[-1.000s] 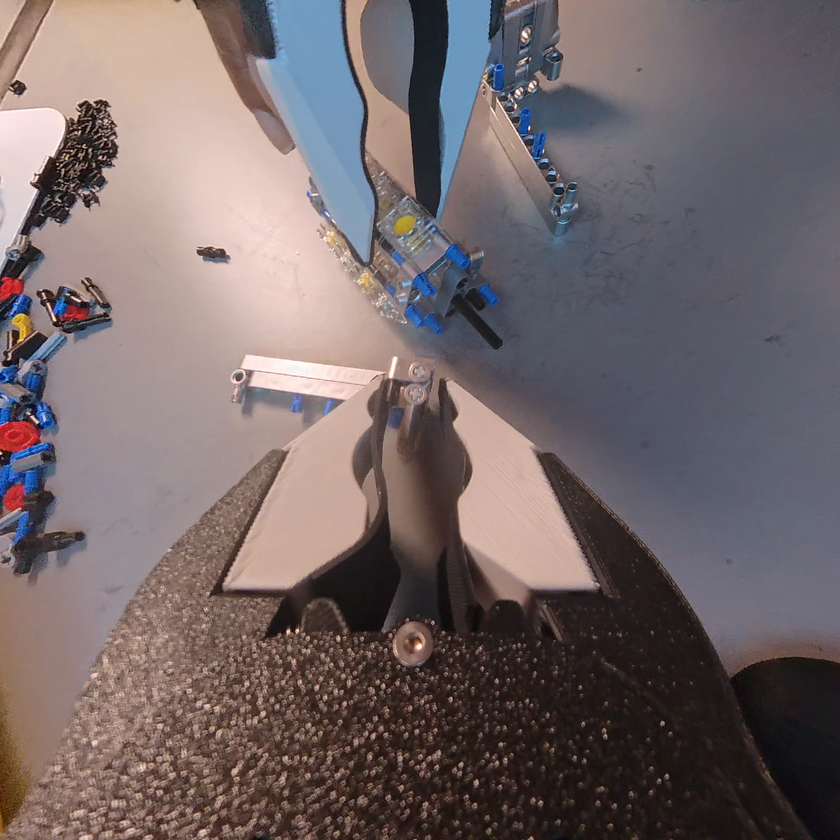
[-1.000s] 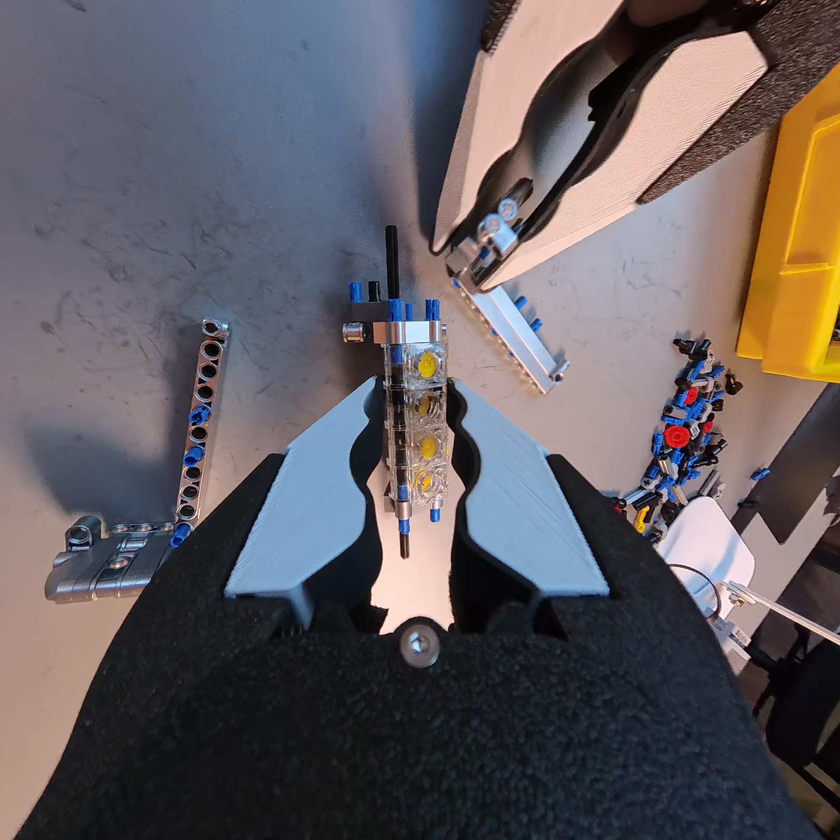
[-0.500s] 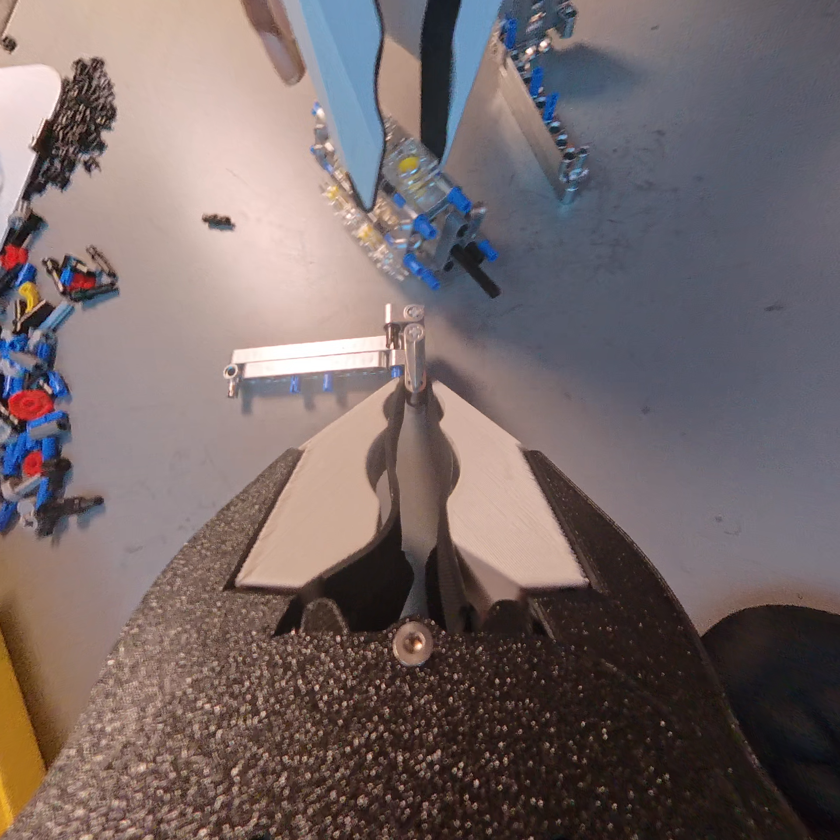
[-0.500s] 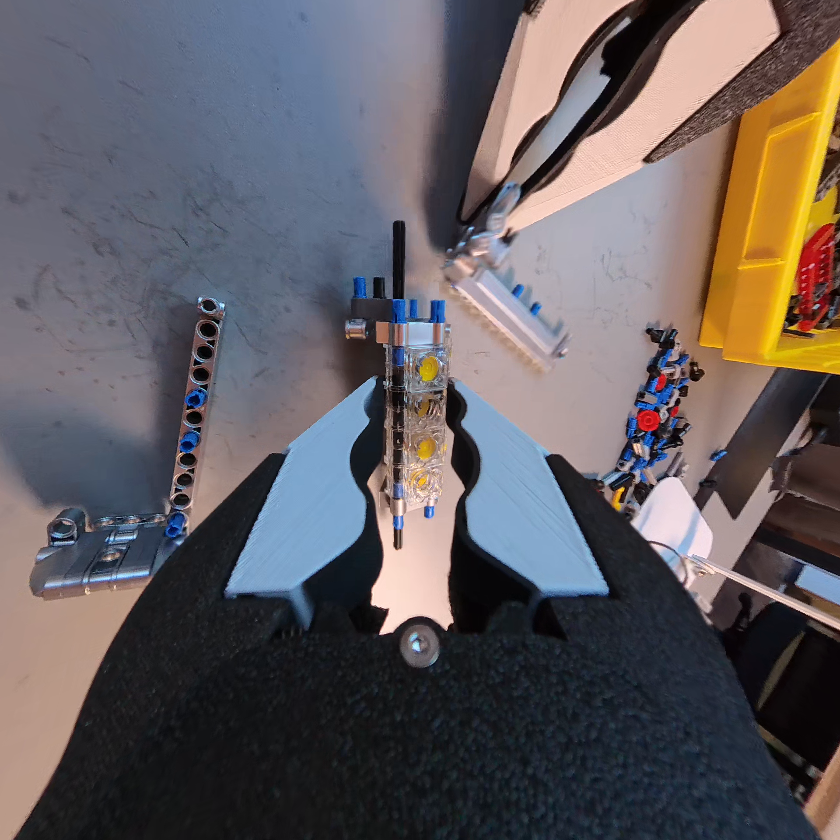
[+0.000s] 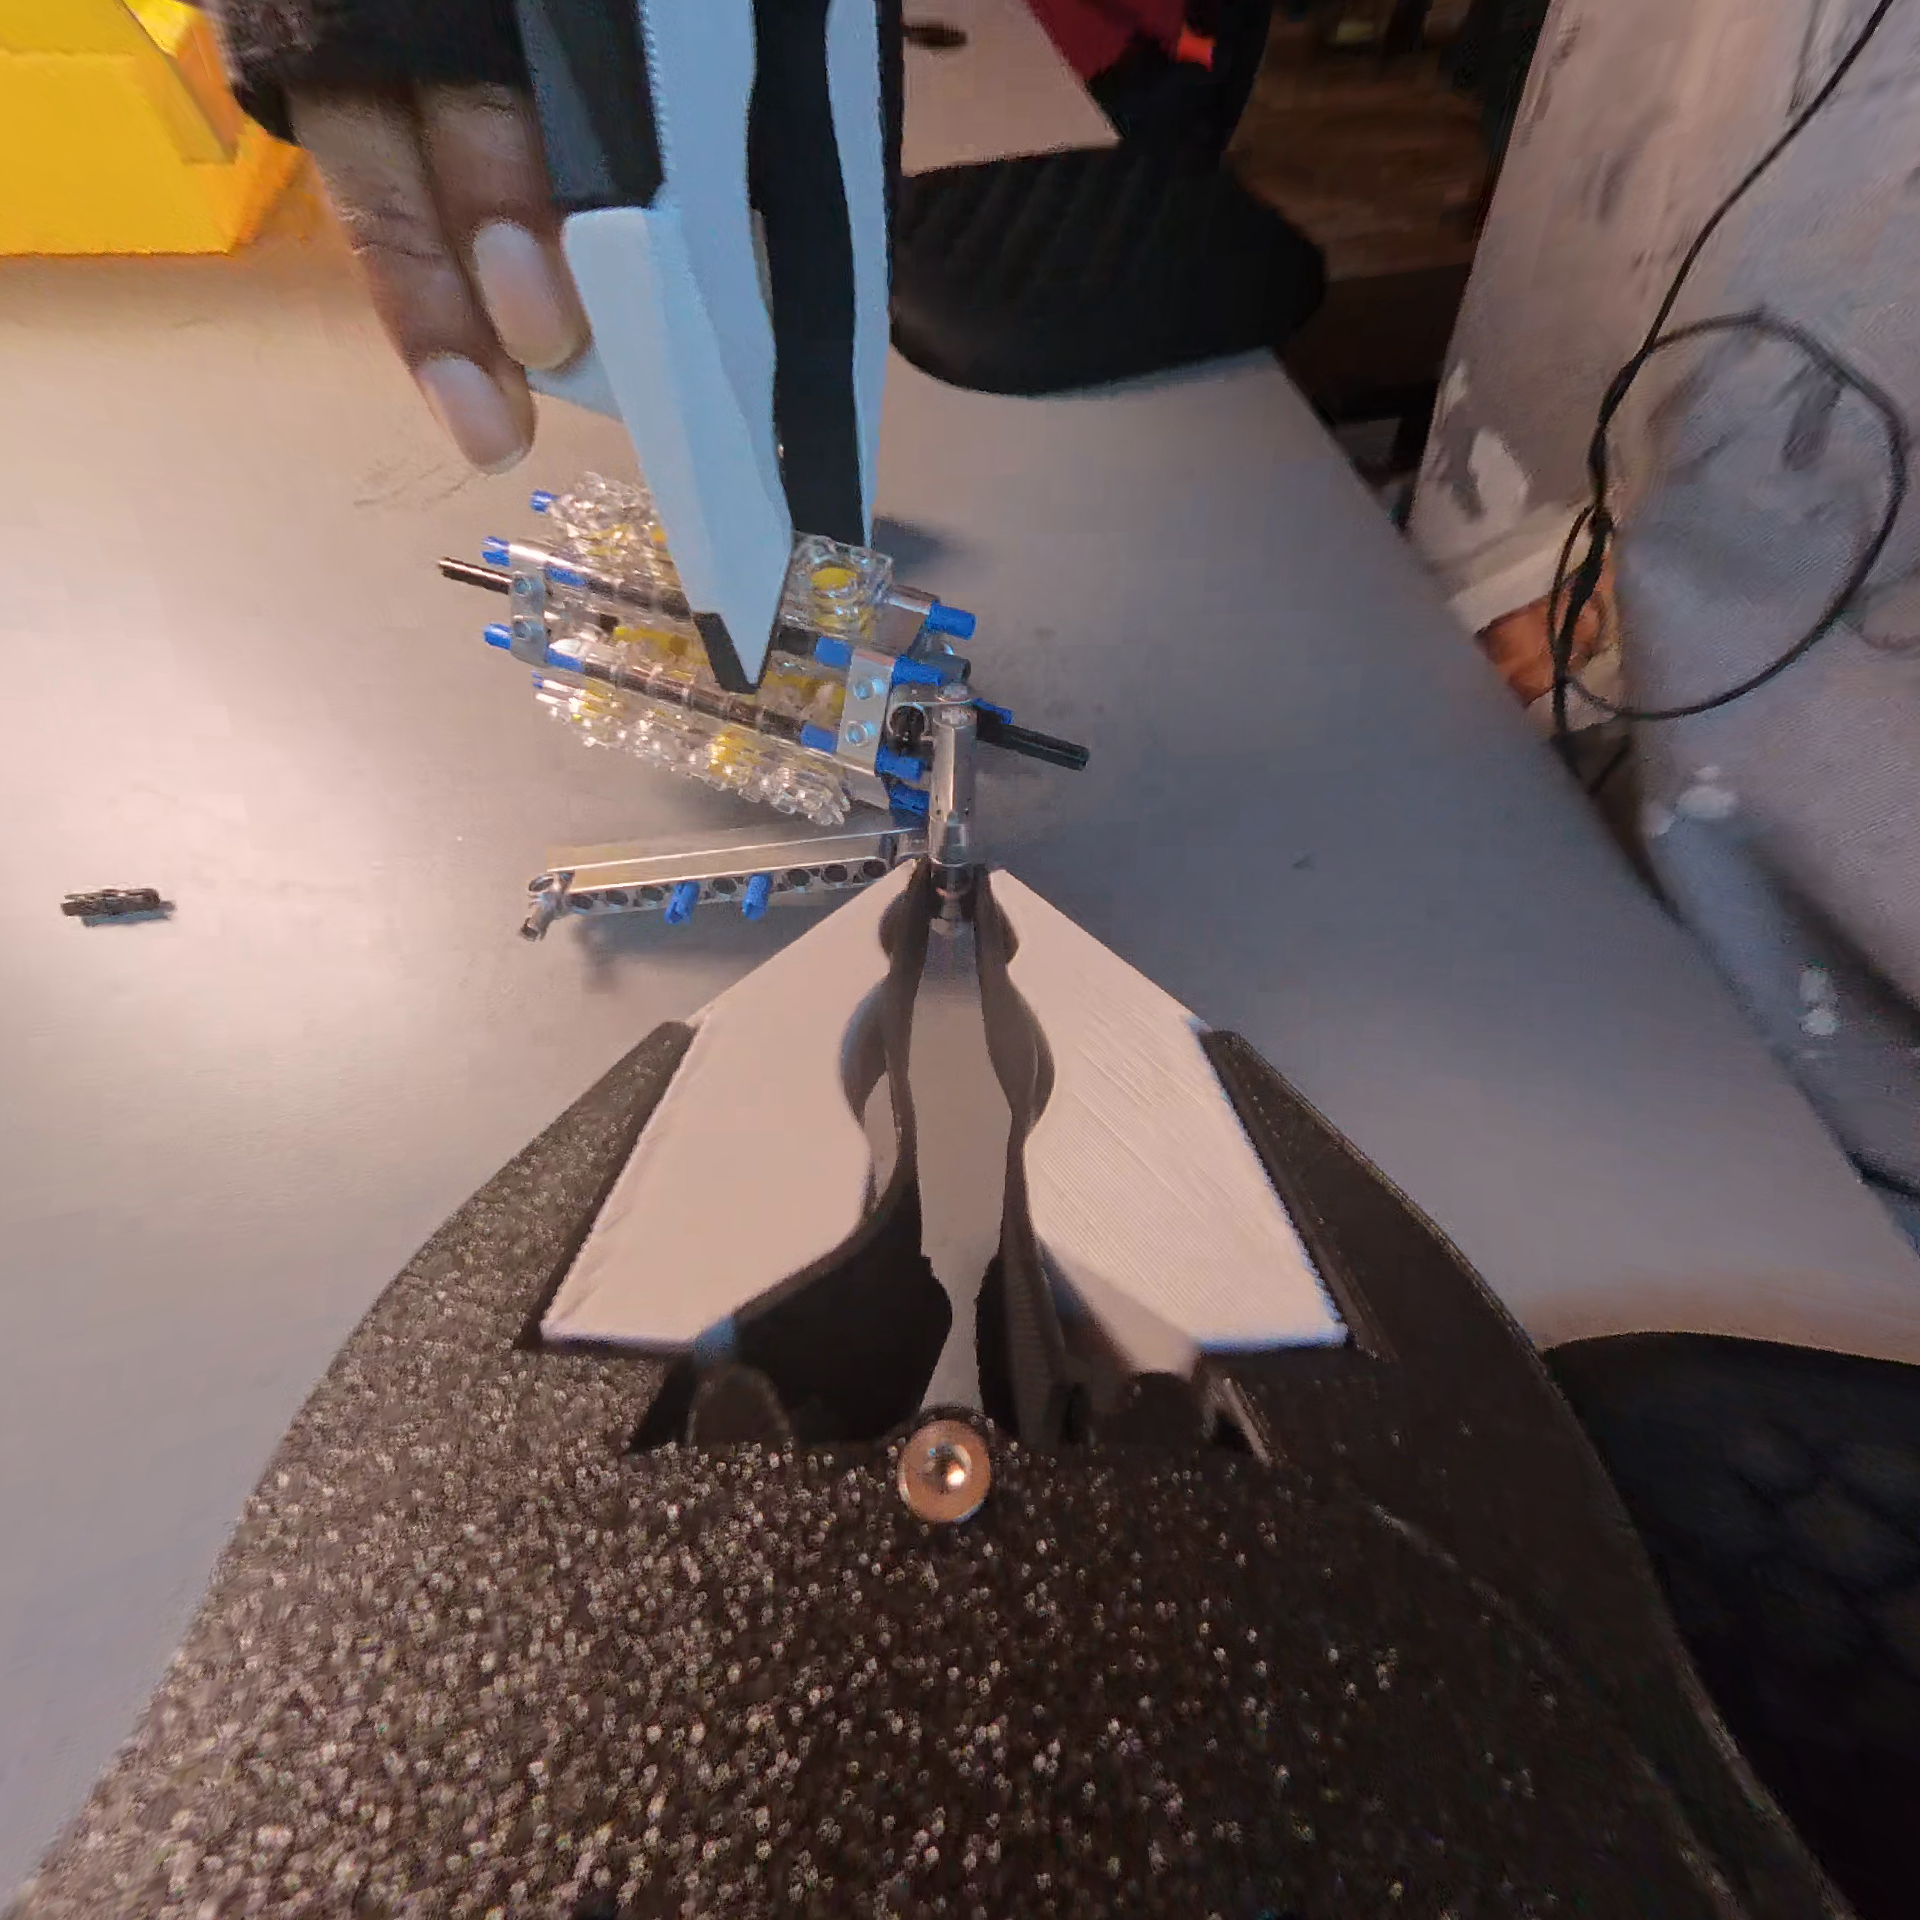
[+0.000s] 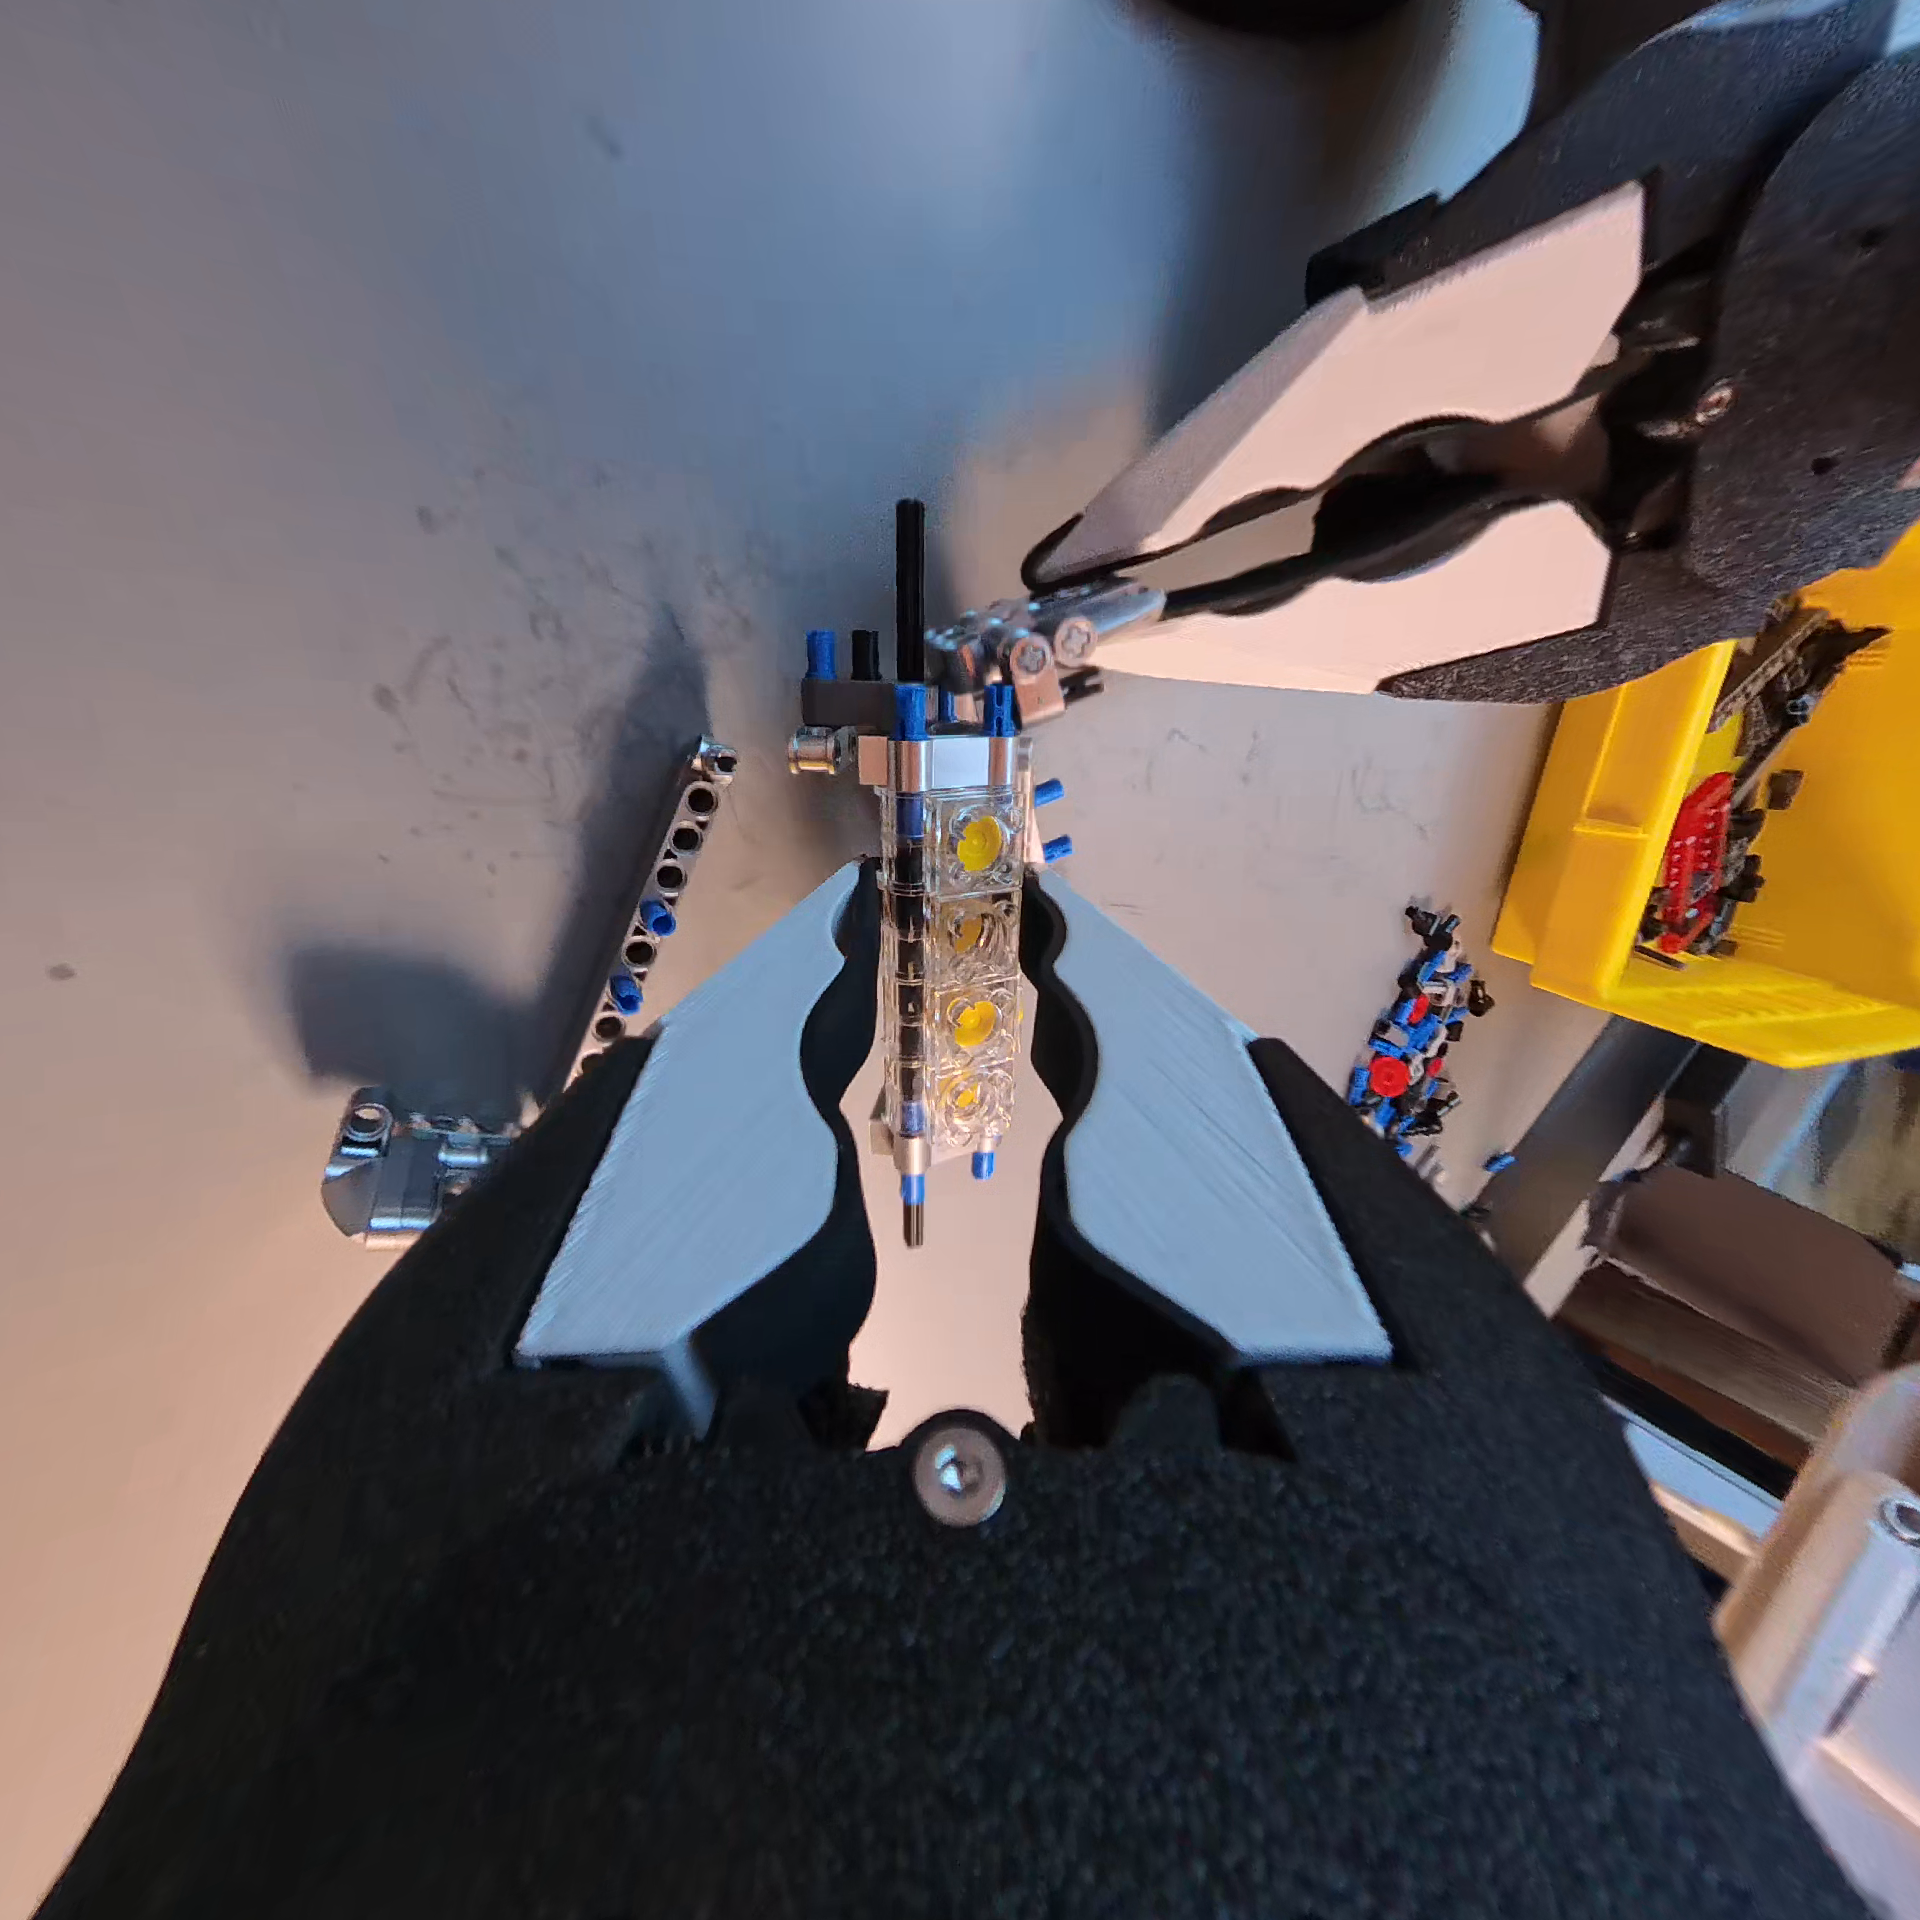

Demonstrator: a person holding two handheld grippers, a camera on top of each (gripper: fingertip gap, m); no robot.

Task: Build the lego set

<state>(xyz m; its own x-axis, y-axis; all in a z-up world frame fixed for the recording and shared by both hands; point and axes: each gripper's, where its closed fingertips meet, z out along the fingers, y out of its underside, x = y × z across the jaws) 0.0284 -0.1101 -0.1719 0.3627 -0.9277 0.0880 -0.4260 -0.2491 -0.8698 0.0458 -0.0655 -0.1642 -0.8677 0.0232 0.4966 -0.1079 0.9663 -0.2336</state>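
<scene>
My right gripper [image 6: 951,878] is shut on a clear block assembly [image 6: 956,935] with yellow pieces, blue pins and a black axle, held above the grey table [image 6: 364,416]. My left gripper [image 5: 945,888] is shut on the small silver connector [image 5: 951,769] at the end of a silver holed beam [image 5: 717,864]. The connector touches the end of the assembly [image 5: 717,675]. The beam runs alongside and just below the assembly. The right gripper [image 5: 800,582] comes down from the top of the left wrist view. The left gripper [image 6: 1060,613] enters the right wrist view from the upper right.
A second silver beam [image 6: 665,904] joined to a grey part [image 6: 405,1153] lies on the table at left. A pile of small parts [image 6: 1413,1029] and a yellow bin [image 6: 1683,862] sit at right. A black pin [image 5: 114,902] lies alone. A person's hand [image 5: 457,260] and sleeve [image 5: 1714,831] are close. The tips of one gripper are about 6 cm away from the tips of the other.
My left gripper has lifted the silver beam off the table and brought its connector end up against the end of the clear assembly. The right gripper still grips the assembly.
</scene>
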